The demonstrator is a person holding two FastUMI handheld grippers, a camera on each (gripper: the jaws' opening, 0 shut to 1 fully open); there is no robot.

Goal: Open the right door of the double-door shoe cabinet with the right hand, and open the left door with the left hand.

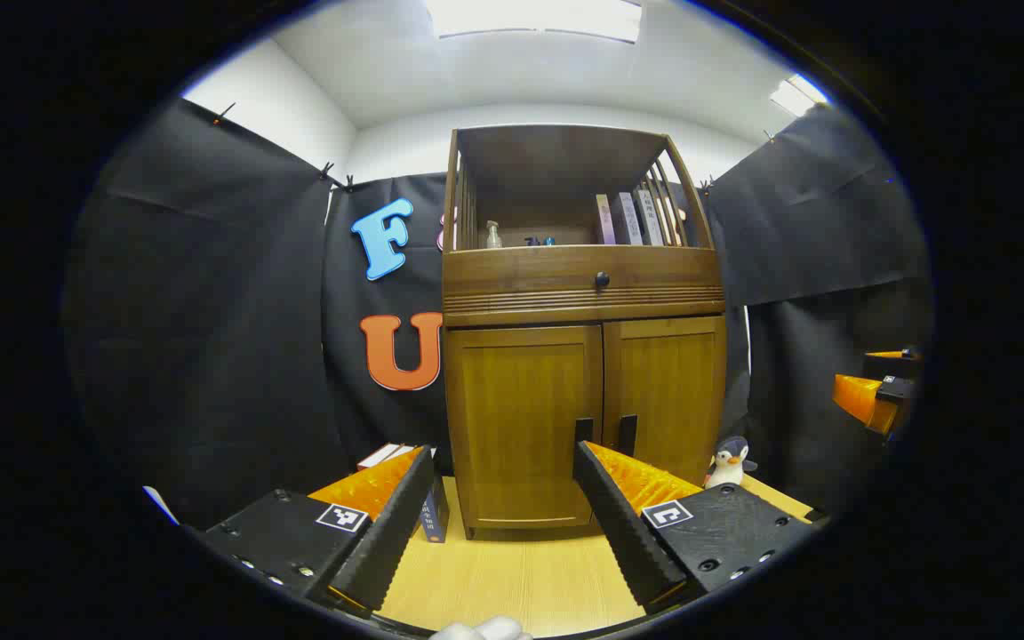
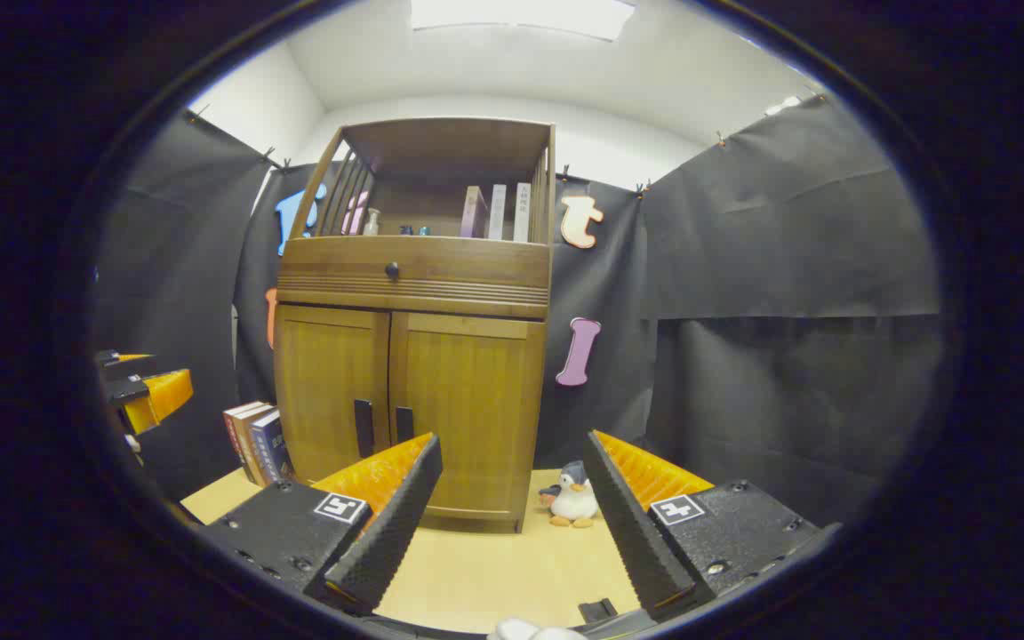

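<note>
A wooden shoe cabinet [image 1: 583, 293] stands ahead on a light wood floor, both lower doors closed. Its left door [image 1: 521, 418] and right door [image 1: 668, 391] each carry a dark vertical handle [image 1: 582, 430] near the centre seam. My left gripper [image 1: 503, 462] is open, held back from the left door with nothing between its fingers. In the right gripper view the cabinet [image 2: 414, 320] sits left of centre, with the right door [image 2: 463, 409] and its handle [image 2: 404, 425]. My right gripper [image 2: 512, 453] is open, also short of the cabinet. The other gripper [image 2: 143, 391] shows at the far left.
Books [image 2: 256, 443] lean beside the cabinet's left side. A toy penguin [image 2: 572, 498] stands on the floor at its right. A drawer with a round knob [image 1: 602, 280] sits above the doors, and an open shelf with books and a bottle above that.
</note>
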